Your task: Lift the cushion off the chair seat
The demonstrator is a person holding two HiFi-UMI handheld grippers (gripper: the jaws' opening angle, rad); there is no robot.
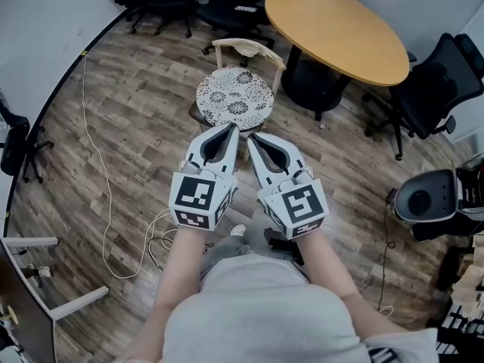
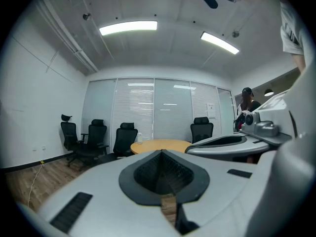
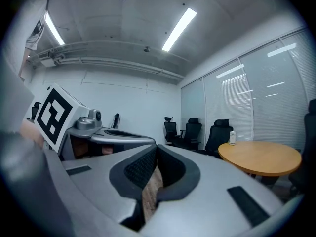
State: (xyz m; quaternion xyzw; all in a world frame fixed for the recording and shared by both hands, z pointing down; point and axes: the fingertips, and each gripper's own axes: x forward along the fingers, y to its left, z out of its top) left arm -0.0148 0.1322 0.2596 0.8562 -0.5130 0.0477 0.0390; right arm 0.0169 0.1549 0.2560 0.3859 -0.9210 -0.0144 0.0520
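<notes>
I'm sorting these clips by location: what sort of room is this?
Most likely an office meeting room. It has a round wooden table, black swivel chairs around it and along the wall, and a glass wall with blinds under strip ceiling lights.

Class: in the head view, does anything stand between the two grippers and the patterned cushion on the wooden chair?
Nothing visible does. The left gripper and right gripper, both shut and empty, point at the cushion on the chair; only wood floor lies between. The white cable lies off to the left.
</notes>
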